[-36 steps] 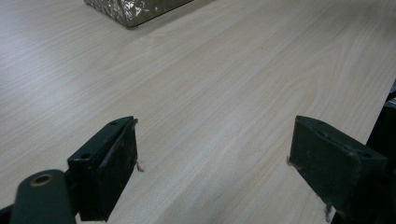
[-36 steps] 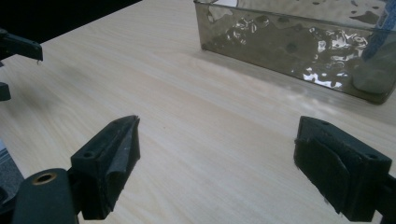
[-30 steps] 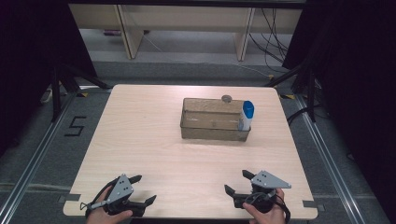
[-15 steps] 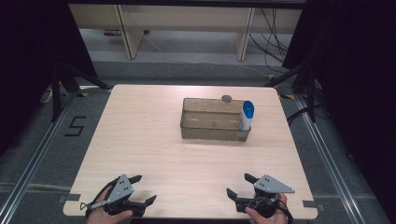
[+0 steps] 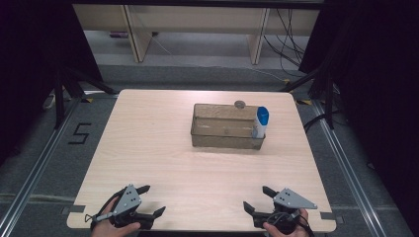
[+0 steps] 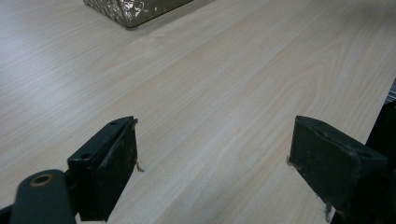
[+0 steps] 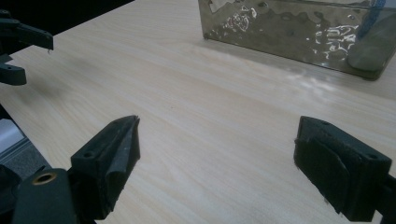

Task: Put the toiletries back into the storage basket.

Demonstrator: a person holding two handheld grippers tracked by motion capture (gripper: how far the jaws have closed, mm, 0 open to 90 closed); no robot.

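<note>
- A pale wood-grain counter (image 5: pixel 163 148) stands on a grey floor (image 5: pixel 29 163); the number "5" (image 5: pixel 80 133) is marked in black tape on the floor to its left.
- A clear, brownish-tinted plastic bin (image 5: pixel 225 133) sits on the far half of the counter, right of centre, well apart from both hands.
- A white bottle with a blue cap (image 5: pixel 260 122) stands upright in the bin's right end, against its right wall.
- A small round grey object (image 5: pixel 240 104) lies on the counter just behind the bin's far wall; it is too small to say what it is, perhaps a cap or a coin.
- The left hand-held gripper (image 5: pixel 148 201) is held by a hand (image 5: pixel 109 228) at the near left edge of the counter, jaws spread wide with nothing between them.
- In the left gripper view, its two black jaws stand far apart over bare wood, with a corner of the bin (image 6: pixel 135 8) at the top edge.
- The right hand-held gripper (image 5: pixel 255 198) is held at the near right edge, its jaws likewise spread wide and empty, a grey three-cornered plate (image 5: pixel 293 199) on top.
- In the right gripper view, the jaws frame bare counter (image 7: pixel 210 130); the bin (image 7: pixel 289 32) lies ahead, the bottle (image 7: pixel 371 44) blurred through its rippled wall, and the left hand-held gripper (image 7: pixel 21 46) shows at the far left edge.
</note>
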